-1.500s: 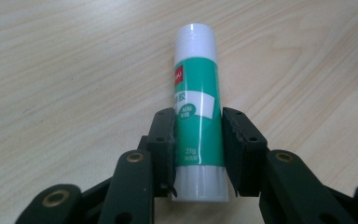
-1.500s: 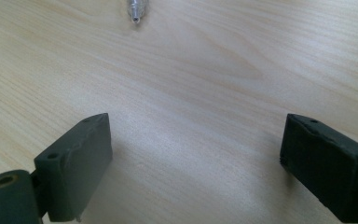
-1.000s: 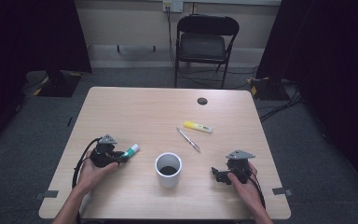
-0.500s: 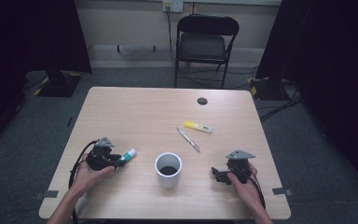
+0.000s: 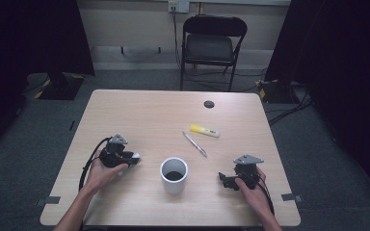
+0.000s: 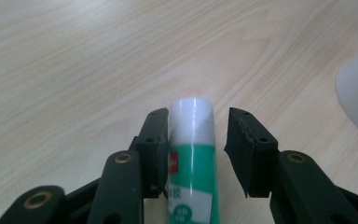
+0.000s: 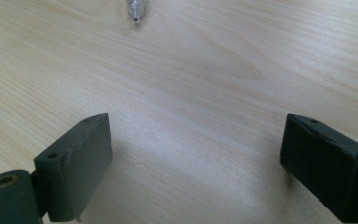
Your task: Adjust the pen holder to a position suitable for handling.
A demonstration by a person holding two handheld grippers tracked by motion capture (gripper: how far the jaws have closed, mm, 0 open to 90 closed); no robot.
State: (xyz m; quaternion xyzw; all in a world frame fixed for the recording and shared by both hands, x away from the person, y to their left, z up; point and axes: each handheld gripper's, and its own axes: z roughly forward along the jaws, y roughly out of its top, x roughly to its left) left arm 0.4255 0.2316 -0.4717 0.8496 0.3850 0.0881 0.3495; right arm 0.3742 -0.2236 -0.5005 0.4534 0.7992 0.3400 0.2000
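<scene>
The left gripper [image 6: 196,149] lies on the table [image 5: 139,115] just left of the white cup [image 5: 174,174]. A green glue stick [image 6: 193,158] sits between its jaws, touching one and clear of the other, so they are slightly parted. The right gripper [image 7: 196,163], right of the cup near the table's front edge, has jaws spread wide over bare wood. Beyond the cup lie a pen [image 5: 194,144] and a yellow marker [image 5: 204,130], with open tabletop around them.
</scene>
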